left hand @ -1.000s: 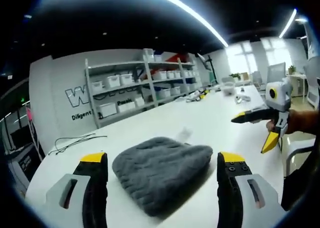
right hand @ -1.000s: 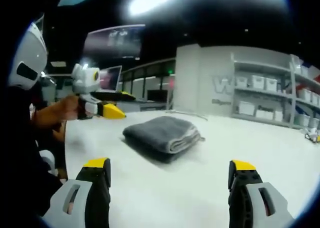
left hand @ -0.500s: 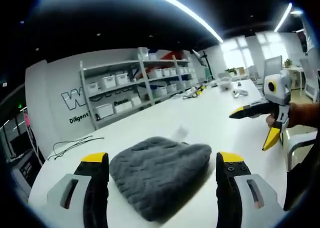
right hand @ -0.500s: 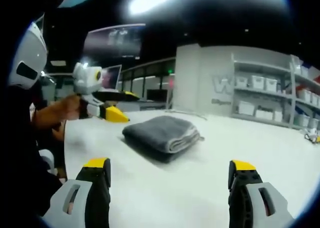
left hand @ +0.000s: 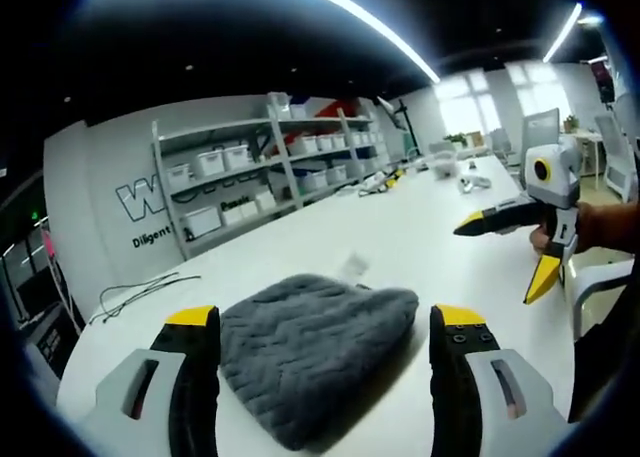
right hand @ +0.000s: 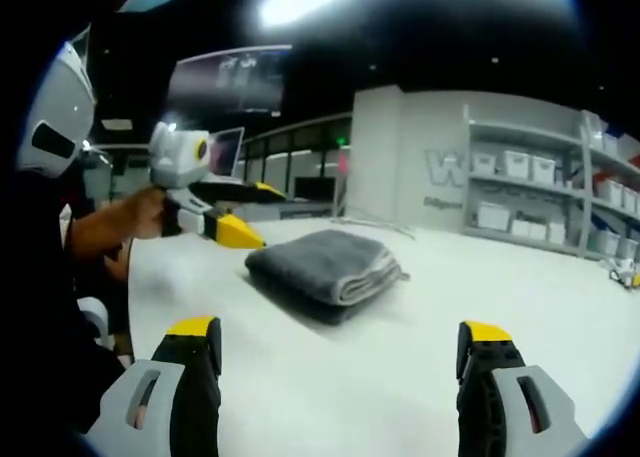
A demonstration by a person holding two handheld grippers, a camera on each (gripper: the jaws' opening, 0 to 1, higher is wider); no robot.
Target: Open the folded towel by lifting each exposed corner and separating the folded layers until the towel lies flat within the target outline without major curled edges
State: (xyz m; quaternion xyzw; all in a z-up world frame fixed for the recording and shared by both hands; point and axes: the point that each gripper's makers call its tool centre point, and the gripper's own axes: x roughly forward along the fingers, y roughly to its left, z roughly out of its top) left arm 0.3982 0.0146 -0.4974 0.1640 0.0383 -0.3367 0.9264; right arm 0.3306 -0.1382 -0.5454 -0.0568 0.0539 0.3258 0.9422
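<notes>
A folded grey towel (left hand: 315, 342) lies on the white table (left hand: 420, 237), close in front of my left gripper (left hand: 318, 327), whose yellow-tipped jaws stand wide apart on either side of it. In the right gripper view the same towel (right hand: 325, 267) sits further off, its folded layers facing right. My right gripper (right hand: 340, 342) is open over bare tabletop, well short of the towel. The left gripper (right hand: 240, 212) appears there at the towel's left end, held by a hand. The right gripper (left hand: 510, 242) shows at the right of the left gripper view, jaws apart.
Grey shelving (left hand: 270, 172) with white bins lines the back wall. Loose black cables (left hand: 135, 292) lie on the table at the left. Small objects (left hand: 455, 172) sit at the table's far end. A small white tag (left hand: 352, 265) lies behind the towel. A person's arm (right hand: 110, 227) is at the left.
My left gripper has crept closer to the towel's left end. The right gripper has stayed almost still, and the towel has not moved.
</notes>
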